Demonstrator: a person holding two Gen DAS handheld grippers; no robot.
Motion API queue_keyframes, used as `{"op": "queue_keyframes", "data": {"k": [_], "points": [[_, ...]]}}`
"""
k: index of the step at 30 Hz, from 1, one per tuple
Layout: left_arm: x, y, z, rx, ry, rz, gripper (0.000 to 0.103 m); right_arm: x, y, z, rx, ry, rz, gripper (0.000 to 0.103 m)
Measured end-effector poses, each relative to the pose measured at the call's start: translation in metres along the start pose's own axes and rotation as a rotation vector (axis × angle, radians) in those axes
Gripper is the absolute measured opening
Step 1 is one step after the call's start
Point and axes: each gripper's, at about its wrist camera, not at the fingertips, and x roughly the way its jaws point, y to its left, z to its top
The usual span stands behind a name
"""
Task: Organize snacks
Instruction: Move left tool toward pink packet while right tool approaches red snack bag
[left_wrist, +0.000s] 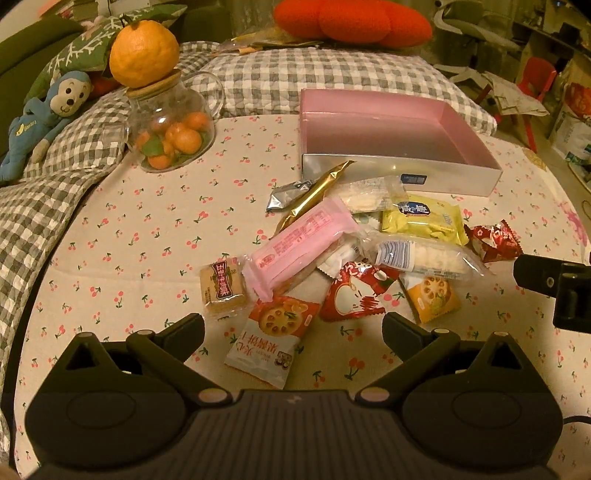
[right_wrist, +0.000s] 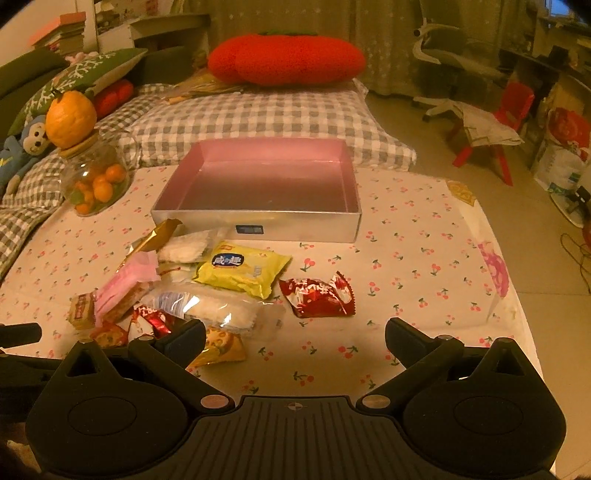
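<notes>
— Snacks first: where do they lie in the left wrist view?

— Heaped on the cherry-print cloth (left_wrist: 122, 236), just in front of the pink-lined box (left_wrist: 391, 144). A pink packet (left_wrist: 303, 240) lies slantwise over the heap, a gold stick (left_wrist: 317, 192) reaches toward the box's silver front wall, and a yellow packet (left_wrist: 424, 219) sits to the right. Nearest the camera is a white-and-red biscuit packet (left_wrist: 269, 336), with a small brown cake (left_wrist: 222, 286) to its left and a red wrapper (left_wrist: 354, 293) to its right.

— And the left gripper (left_wrist: 293, 328)?

— Released, jaws spread wide, nothing between them but the biscuit packet lying on the cloth below. The right gripper's black tip (left_wrist: 554, 284) pokes in from the right edge.

— Anything else there?

— A glass jar (left_wrist: 170, 129) of small oranges stands to the left, a large orange (left_wrist: 144, 53) balanced on its lid, and a blue monkey toy (left_wrist: 44, 114) beside it.

— Now the right wrist view.

— The box (right_wrist: 258, 221) is straight ahead and holds nothing. The heap sits to its lower left: yellow packet (right_wrist: 243, 271), a clear rice-cracker packet (right_wrist: 214, 310), pink packet (right_wrist: 125, 284). A red packet (right_wrist: 319, 297) lies apart, to the right of the heap.

— The right gripper (right_wrist: 295, 332)?

— Also unclenched, fingers far apart, gripping nothing. Its left finger (right_wrist: 188, 338) overlaps the edge of the heap; whether it touches I cannot tell.

— Behind?

— A red cushion (right_wrist: 288, 59) on a checked pillow (right_wrist: 258, 118).
</notes>
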Motion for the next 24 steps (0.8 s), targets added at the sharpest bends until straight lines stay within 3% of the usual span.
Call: {"op": "queue_keyframes", "data": {"k": [24], "points": [[0.0006,0.0021,0.0016,-0.005,0.0,0.002,0.103,0.0015,0.0025,-0.0023,0.001,0.015,0.015,0.103]]}}
